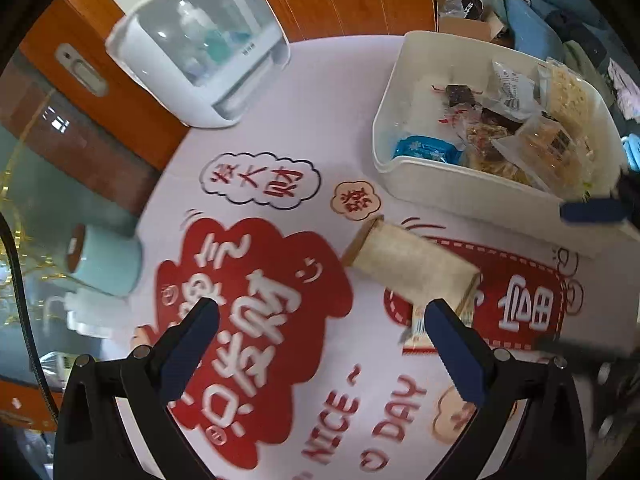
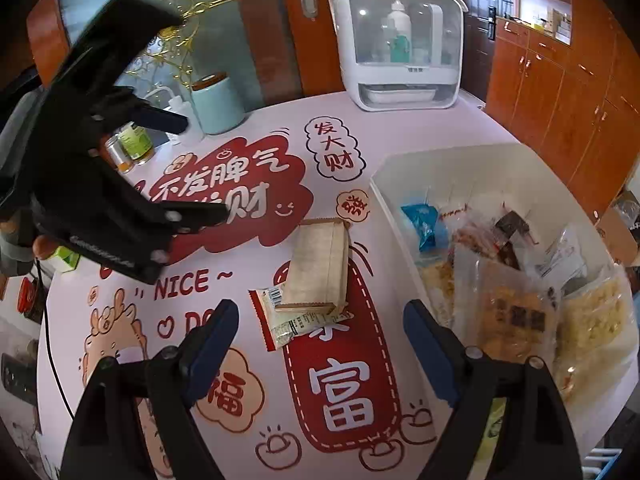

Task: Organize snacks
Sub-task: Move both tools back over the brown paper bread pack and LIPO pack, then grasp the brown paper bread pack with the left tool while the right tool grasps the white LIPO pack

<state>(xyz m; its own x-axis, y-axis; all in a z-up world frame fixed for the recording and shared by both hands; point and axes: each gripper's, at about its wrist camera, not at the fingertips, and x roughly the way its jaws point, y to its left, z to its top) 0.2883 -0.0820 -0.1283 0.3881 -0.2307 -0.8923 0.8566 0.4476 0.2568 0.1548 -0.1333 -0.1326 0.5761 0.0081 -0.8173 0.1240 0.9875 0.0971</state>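
Through the left wrist camera, the left tool (image 1: 322, 318) has its jaws spread wide with nothing between them, only the printed cloth of the bench (image 1: 320, 120). The beige snack pack (image 1: 412, 266) lies on the bench at about one o'clock from the tool, just ahead of its right finger, apart from it. A smaller red-edged packet (image 1: 418, 330) peeks out from under the pack, beside that finger's tip. The white bin (image 1: 394, 96) of wrapped snacks sits farther out at two o'clock.

Through the right wrist camera, the right tool (image 2: 320, 322) also stands well open and holds nothing. The beige snack pack (image 2: 320, 268) lies at twelve o'clock just beyond the fingertips, resting on the red-edged packet (image 2: 280, 320), which lies between the jaws' line, untouched. The white bin (image 2: 384, 196) is at two o'clock. The left tool (image 2: 206, 168) hangs at ten o'clock above the bench.
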